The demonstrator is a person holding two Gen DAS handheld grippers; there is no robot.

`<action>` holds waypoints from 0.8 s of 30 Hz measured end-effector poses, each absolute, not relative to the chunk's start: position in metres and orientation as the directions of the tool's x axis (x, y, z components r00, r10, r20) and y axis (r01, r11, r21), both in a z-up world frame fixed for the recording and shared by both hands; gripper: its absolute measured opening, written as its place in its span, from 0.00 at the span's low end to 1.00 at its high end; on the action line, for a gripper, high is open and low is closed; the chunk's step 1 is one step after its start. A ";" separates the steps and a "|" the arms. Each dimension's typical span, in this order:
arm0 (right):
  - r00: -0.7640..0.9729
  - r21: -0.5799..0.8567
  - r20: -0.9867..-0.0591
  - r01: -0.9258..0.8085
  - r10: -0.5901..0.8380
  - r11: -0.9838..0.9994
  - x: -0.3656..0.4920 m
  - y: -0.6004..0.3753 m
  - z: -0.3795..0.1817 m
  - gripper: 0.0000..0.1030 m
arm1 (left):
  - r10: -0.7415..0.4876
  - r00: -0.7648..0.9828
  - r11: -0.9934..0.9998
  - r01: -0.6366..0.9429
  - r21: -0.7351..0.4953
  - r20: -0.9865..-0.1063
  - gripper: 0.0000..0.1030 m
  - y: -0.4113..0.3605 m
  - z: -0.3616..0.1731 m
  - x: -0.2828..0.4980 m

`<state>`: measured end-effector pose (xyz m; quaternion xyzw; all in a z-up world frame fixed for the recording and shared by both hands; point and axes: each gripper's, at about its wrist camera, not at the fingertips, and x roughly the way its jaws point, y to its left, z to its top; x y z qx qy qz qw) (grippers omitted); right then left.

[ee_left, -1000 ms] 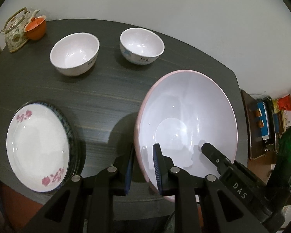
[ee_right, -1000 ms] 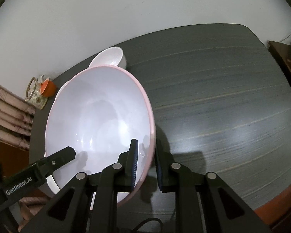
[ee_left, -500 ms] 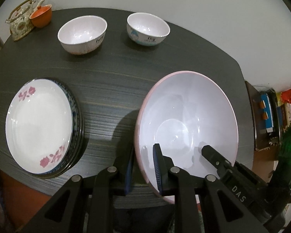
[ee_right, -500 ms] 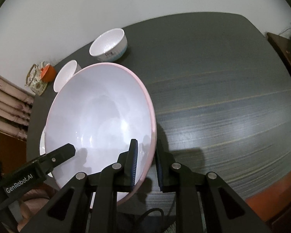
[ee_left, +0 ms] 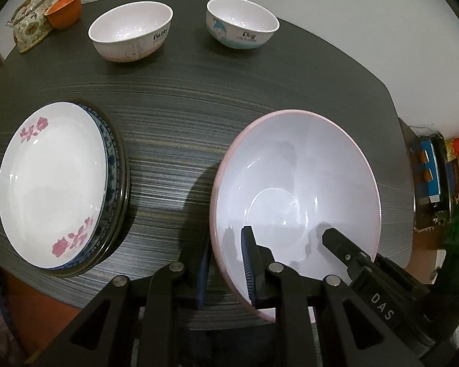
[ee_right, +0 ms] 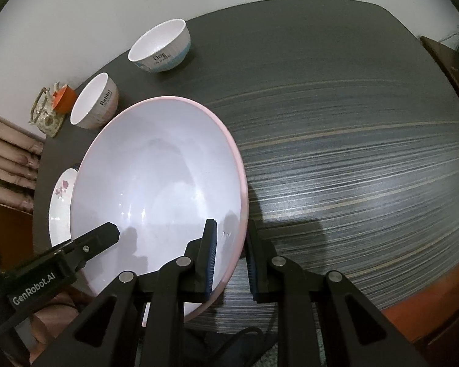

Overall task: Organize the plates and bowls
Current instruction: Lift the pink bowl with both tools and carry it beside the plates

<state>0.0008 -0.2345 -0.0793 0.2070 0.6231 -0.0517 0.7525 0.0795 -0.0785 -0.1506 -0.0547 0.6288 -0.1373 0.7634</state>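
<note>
Pink-rimmed and pale inside, the large bowl (ee_left: pixel 293 183) is held over the dark wood-grain table (ee_left: pixel 199 91) by both grippers at once, each clamped on its rim. In the left wrist view the left gripper (ee_left: pixel 226 263) pinches the near-left rim at about seven o'clock of the bowl, one blue-padded finger inside the bowl and the other outside against the pink wall. The right gripper (ee_right: pixel 229 257) does the same on the opposite side: in its own view it grips the rim at about five o'clock of the bowl, inner finger over the white interior, outer finger over the table. Each gripper's tip also shows in the other's view, reaching into the bowl from the side. A shadow lies on the table just beside the bowl; whether its base touches the table cannot be told. At nine o'clock from the bowl in the left view, well apart, sits a stack of plates (ee_left: pixel 55 183), the top one white with pink flowers, blue-patterned rims showing beneath. Two small bowls stand at the far edge: one with dark lettering (ee_left: pixel 130 30) at eleven o'clock, one with a blue pattern (ee_left: pixel 241 23) at twelve. Farther left, at the table's corner, an orange cup (ee_left: pixel 64 9) touches a floral teapot (ee_left: pixel 30 24).
</note>
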 end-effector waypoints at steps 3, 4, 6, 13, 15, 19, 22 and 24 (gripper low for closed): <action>0.205 0.249 -0.961 0.346 0.186 0.904 0.002 -0.237 -0.085 0.17 | -0.276 0.164 0.957 0.141 -0.255 -0.947 0.19 -0.082 -0.155 0.081; 0.204 0.248 -0.961 0.348 0.185 0.904 0.002 -0.237 -0.086 0.17 | -0.274 0.163 0.957 0.143 -0.252 -0.948 0.19 -0.083 -0.155 0.081; 0.200 0.246 -0.962 0.349 0.184 0.904 0.001 -0.237 -0.087 0.17 | -0.271 0.161 0.958 0.142 -0.249 -0.949 0.19 -0.085 -0.157 0.080; 0.191 0.242 -0.964 0.341 0.185 0.908 0.004 -0.234 -0.093 0.18 | -0.265 0.160 0.960 0.139 -0.244 -0.951 0.19 -0.086 -0.164 0.082; 0.188 0.246 -0.964 0.345 0.190 0.906 0.004 -0.233 -0.095 0.18 | -0.262 0.157 0.961 0.138 -0.241 -0.952 0.19 -0.086 -0.166 0.082; 0.186 0.245 -0.964 0.348 0.189 0.905 0.004 -0.234 -0.097 0.18 | -0.259 0.153 0.961 0.138 -0.239 -0.954 0.19 -0.089 -0.171 0.082; 0.186 0.245 -0.964 0.347 0.189 0.905 0.004 -0.234 -0.098 0.18 | -0.254 0.155 0.962 0.139 -0.233 -0.955 0.19 -0.091 -0.171 0.082; 0.189 0.246 -0.964 0.344 0.190 0.906 0.005 -0.234 -0.098 0.18 | -0.254 0.155 0.962 0.138 -0.234 -0.955 0.19 -0.092 -0.171 0.082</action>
